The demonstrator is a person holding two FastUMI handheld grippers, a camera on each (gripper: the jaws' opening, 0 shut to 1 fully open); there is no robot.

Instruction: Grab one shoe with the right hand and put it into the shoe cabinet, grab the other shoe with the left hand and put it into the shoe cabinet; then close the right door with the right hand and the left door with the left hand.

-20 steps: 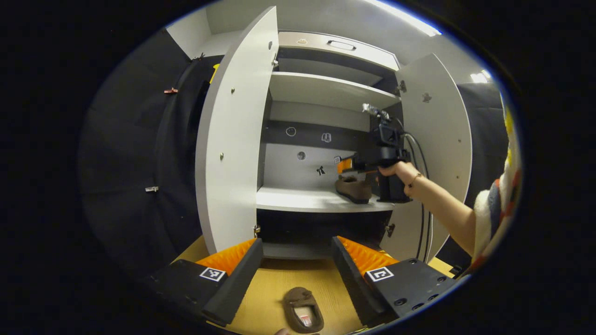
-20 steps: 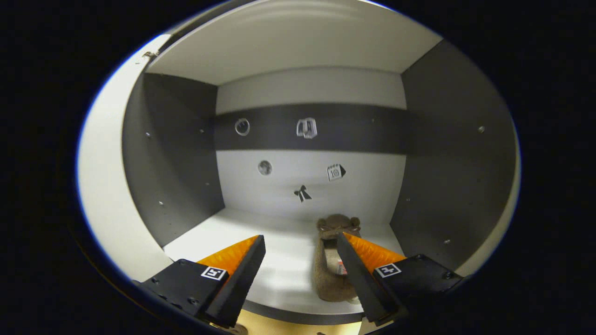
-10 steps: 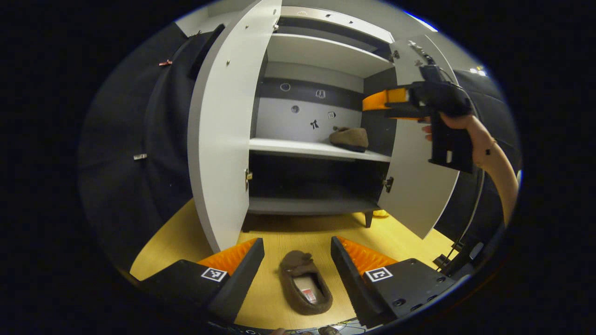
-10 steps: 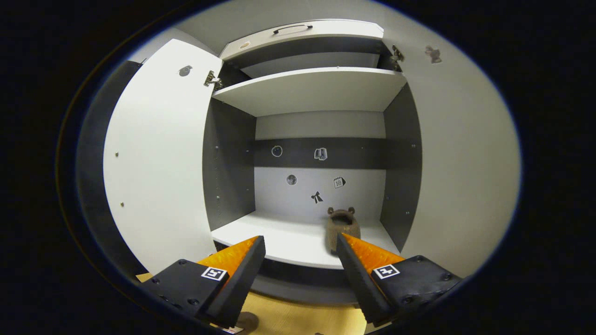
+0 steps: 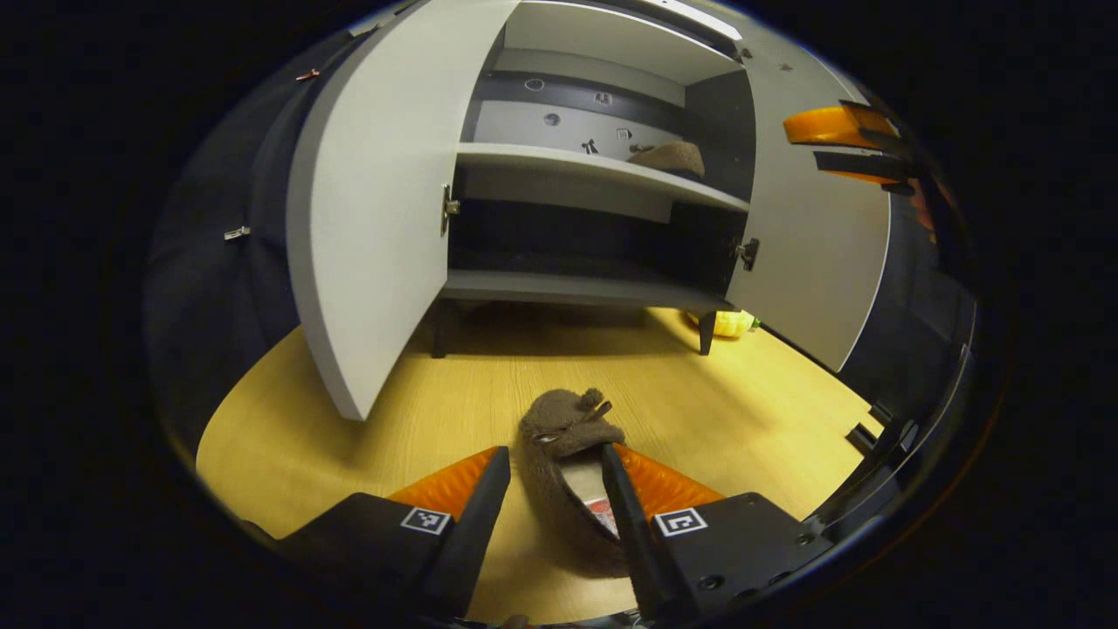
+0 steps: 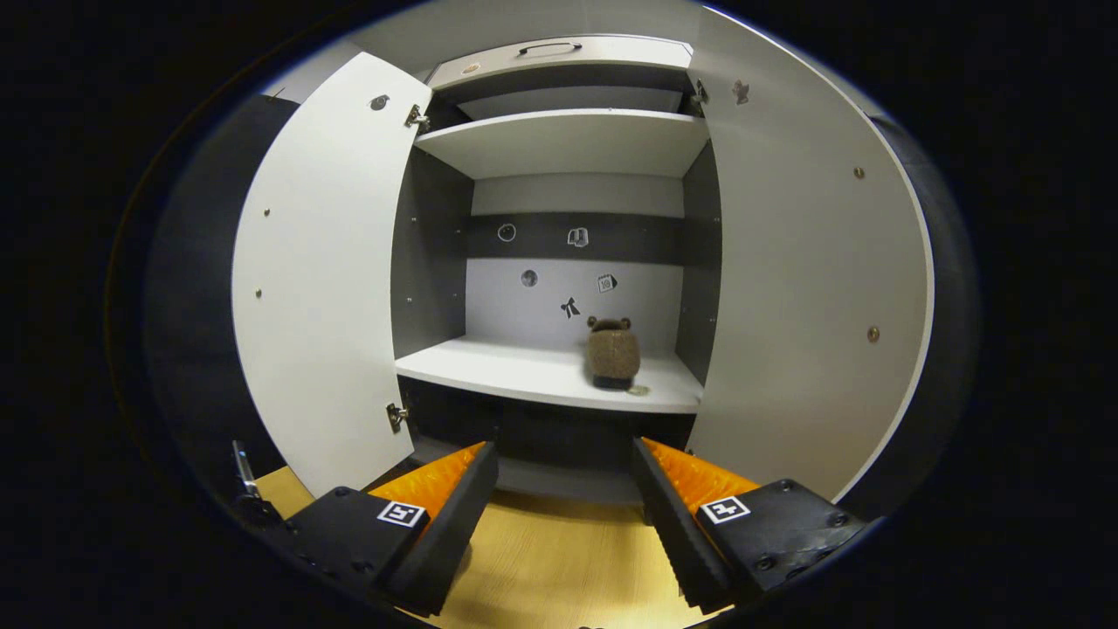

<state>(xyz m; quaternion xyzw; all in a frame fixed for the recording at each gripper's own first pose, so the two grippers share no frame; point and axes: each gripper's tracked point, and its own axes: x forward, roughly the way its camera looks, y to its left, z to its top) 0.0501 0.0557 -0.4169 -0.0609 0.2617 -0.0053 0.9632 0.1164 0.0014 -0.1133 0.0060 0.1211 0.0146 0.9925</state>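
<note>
1. L hand-held gripper (image 5: 548, 507) has dropped low over the floor (image 5: 349, 419) vs 0.5 s ago; the brown shoe (image 5: 568, 472) on the floor now sits betw its fingers, toe pointing far, toward the cabinet.
2. L fingers stand apart but narrower than before. R-side finger (image 5: 622, 515) overlaps the shoe's opening; L-side finger shows a strip of floor betw it and the shoe. Not clamped. Can't tell if the R-side finger touches.
3. R hand-held gripper (image 6: 563, 507) has backed further out of the shoe cabinet (image 6: 568, 144). Fingers wide apart, nothing betw them, floor and cabinet base below.
4. Other shoe (image 6: 612, 354) rests on the mid shelf (image 6: 489, 367), R half, heel toward the camera, well apart from the R gripper. 1 s ago that gripper was right at it.
5. In left gripper view same shoe (image 5: 671, 157) seen on the shelf, far R.
6. Both doors open as before: left door (image 6: 323, 288), right door (image 6: 803, 288).
7. In left gripper view the R gripper's fingers (image 5: 830, 127) are at upper R, in front of the right door, further R than 0.5 s ago.
8. Small yellow obj (image 5: 732, 323) on floor by cabinet's R leg, unchanged.
</note>
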